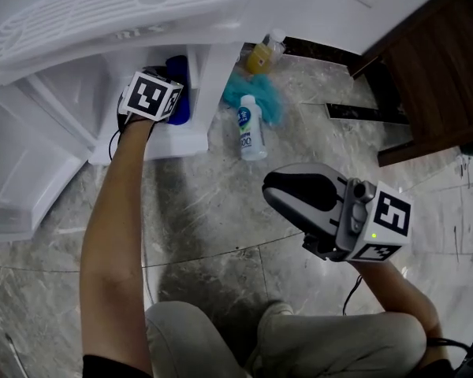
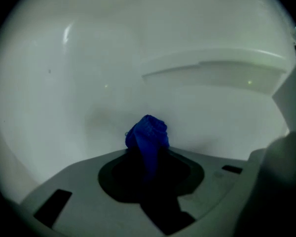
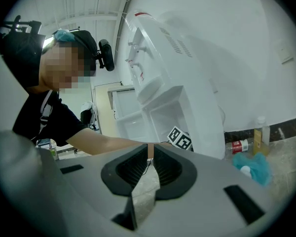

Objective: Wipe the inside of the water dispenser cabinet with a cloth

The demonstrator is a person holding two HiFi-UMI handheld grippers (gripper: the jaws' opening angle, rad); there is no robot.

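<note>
The white water dispenser (image 1: 102, 14) stands at the top left with its lower cabinet (image 1: 209, 69) open. My left gripper reaches into that cabinet; only its marker cube (image 1: 151, 95) shows from above, with the blue cloth (image 1: 179, 93) beside it. In the left gripper view the left gripper (image 2: 148, 154) is shut on the blue cloth (image 2: 148, 135), whose bunched end sits at the white inner wall (image 2: 89, 83). My right gripper (image 1: 274, 189) hovers over the floor at the right, away from the cabinet. Its jaws (image 3: 149, 154) are shut with nothing between them.
The cabinet door (image 1: 24, 172) hangs open at the left. On the marble floor right of the dispenser lie a white bottle (image 1: 251, 128), a teal cloth (image 1: 260, 93) and a bottle of yellow liquid (image 1: 264, 53). Dark wooden furniture (image 1: 426, 69) stands at the upper right.
</note>
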